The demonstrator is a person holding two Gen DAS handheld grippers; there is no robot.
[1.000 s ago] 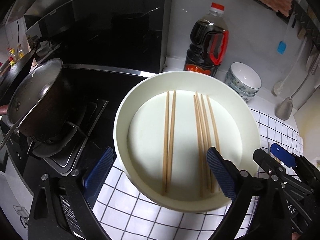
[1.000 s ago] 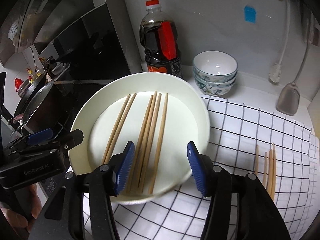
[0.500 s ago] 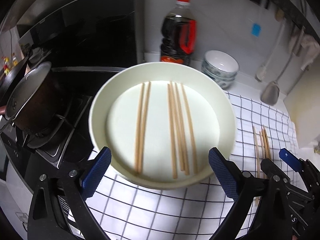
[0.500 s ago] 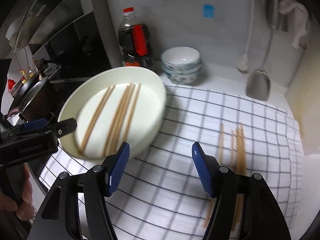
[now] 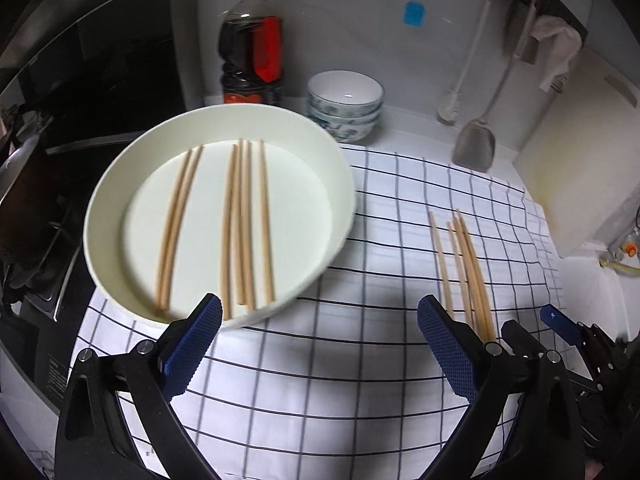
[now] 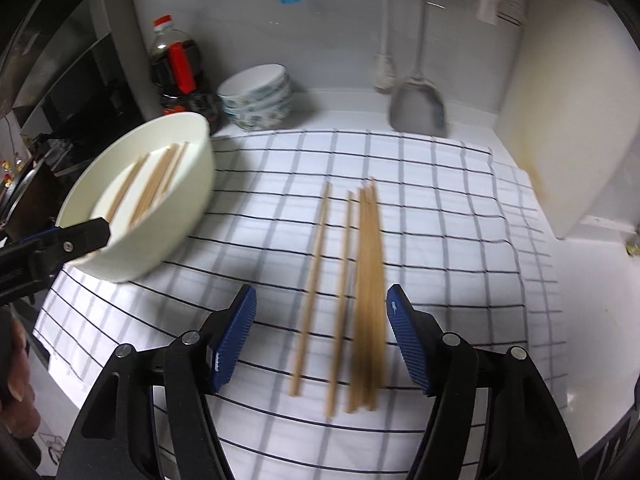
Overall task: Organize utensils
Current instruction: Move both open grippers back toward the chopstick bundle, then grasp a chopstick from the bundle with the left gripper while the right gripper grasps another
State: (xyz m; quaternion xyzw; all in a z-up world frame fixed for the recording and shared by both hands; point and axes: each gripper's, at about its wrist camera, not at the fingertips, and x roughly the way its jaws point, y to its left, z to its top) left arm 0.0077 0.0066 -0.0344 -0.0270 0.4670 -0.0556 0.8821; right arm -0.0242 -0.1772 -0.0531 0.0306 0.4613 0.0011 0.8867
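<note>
A white round basin [image 5: 120,184] sits on the left of a checked cloth [image 5: 320,360] and holds several wooden chopsticks [image 5: 240,224]. Several more chopsticks [image 6: 362,280] lie loose on the cloth to the right; they also show in the left wrist view [image 5: 464,264]. My left gripper [image 5: 320,340] is open and empty, over the cloth in front of the basin. My right gripper [image 6: 320,334] is open and empty, its fingers on either side of the loose chopsticks, above them. The basin also shows in the right wrist view [image 6: 172,216].
A dark sauce bottle [image 5: 252,56] and stacked bowls [image 5: 344,104] stand at the back wall. A metal spatula [image 6: 418,104] and a brush hang there. A cutting board [image 6: 560,120] leans at the right. A stove with a pot [image 5: 24,184] is at the left.
Both grippers have swung right, away from the basin. The right gripper now frames the loose chopsticks on the cloth. The left gripper has pulled back over the cloth.
</note>
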